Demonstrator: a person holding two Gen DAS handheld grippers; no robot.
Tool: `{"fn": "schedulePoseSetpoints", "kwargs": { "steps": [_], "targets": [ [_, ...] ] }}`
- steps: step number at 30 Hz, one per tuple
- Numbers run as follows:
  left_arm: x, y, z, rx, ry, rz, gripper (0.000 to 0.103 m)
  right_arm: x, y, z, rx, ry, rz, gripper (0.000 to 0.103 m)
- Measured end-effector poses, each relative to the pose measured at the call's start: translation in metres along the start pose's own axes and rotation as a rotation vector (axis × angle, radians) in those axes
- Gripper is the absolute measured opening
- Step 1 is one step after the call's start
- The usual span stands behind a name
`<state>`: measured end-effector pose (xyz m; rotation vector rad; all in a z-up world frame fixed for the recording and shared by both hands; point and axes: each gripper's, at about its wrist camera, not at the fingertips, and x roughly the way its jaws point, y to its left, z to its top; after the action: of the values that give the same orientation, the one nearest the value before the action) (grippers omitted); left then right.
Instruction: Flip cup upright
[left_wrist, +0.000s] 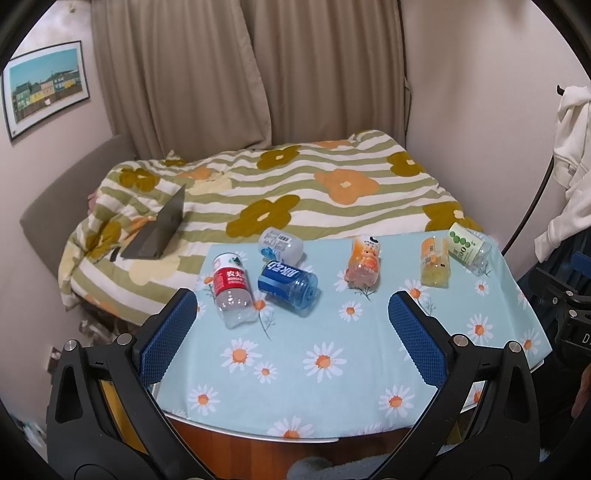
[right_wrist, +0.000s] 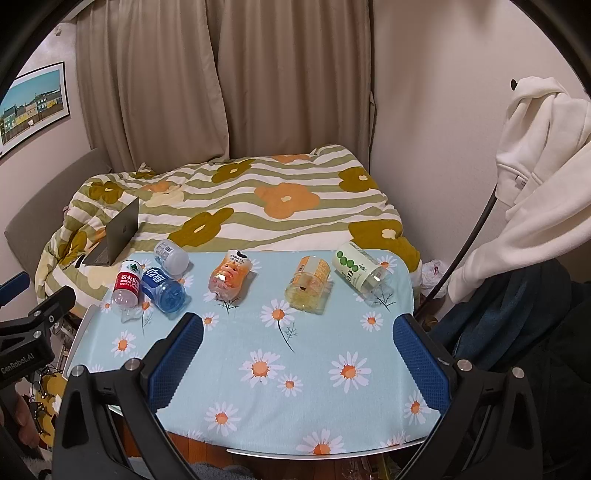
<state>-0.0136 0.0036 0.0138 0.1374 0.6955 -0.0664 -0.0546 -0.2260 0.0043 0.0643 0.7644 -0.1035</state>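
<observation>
Pale blue cloth printed with daisies covers the table (left_wrist: 332, 369) in the left wrist view, and six cut-bottle cups lie on their sides along its far half. From left to right: the red-label cup (left_wrist: 232, 291), the blue-label cup (left_wrist: 288, 286), the clear white-label cup (left_wrist: 281, 244) just behind those two, the orange bear cup (left_wrist: 364, 264) near the middle, the yellow cup (left_wrist: 436, 262), and the green-dot cup (left_wrist: 469, 245) at the far right edge. None stands upright. The left gripper (left_wrist: 291, 306) hovers over the near part of the table with its blue pads spread wide and nothing between them. Beyond the table lies a bed (left_wrist: 295, 184) with a striped, flowered quilt, a half-open laptop (left_wrist: 159, 229) on it, and beige curtains (left_wrist: 240, 74) behind.

In the right wrist view the same row shows from further right: red-label cup (right_wrist: 127, 288), blue-label cup (right_wrist: 164, 290) touching or nearly touching it, clear white-label cup (right_wrist: 171, 256), orange bear cup (right_wrist: 231, 277), yellow cup (right_wrist: 310, 286) and green-dot cup (right_wrist: 362, 267), all on their sides with open ends towards the camera. The right gripper (right_wrist: 297, 323) is likewise released, fingers wide apart above bare cloth, gripping nothing. Part of the left gripper's black frame enters at the left edge. A white hoodie (right_wrist: 535, 166) hangs at right.
</observation>
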Motion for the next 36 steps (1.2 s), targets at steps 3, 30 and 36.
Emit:
{"fn": "schedulePoseSetpoints", "kwargs": {
  "steps": [3, 30, 36],
  "targets": [
    [0.0001, -0.0001, -0.0003, -0.001, 0.0, -0.001, 0.103, 0.0005, 0.0, -0.0001, 0.0, 0.0, 0.0, 0.103],
    [-0.0023, -0.0006, 0.0006, 0.002, -0.001, -0.002, 0.103, 0.0034, 0.0029, 0.0002, 0.003, -0.001, 0.001, 0.103],
    [-0.002, -0.0002, 0.0008, 0.0, 0.001, -0.003, 0.103, 0.0041, 0.0029, -0.0004, 0.003, -0.002, 0.001, 0.103]
  ]
}}
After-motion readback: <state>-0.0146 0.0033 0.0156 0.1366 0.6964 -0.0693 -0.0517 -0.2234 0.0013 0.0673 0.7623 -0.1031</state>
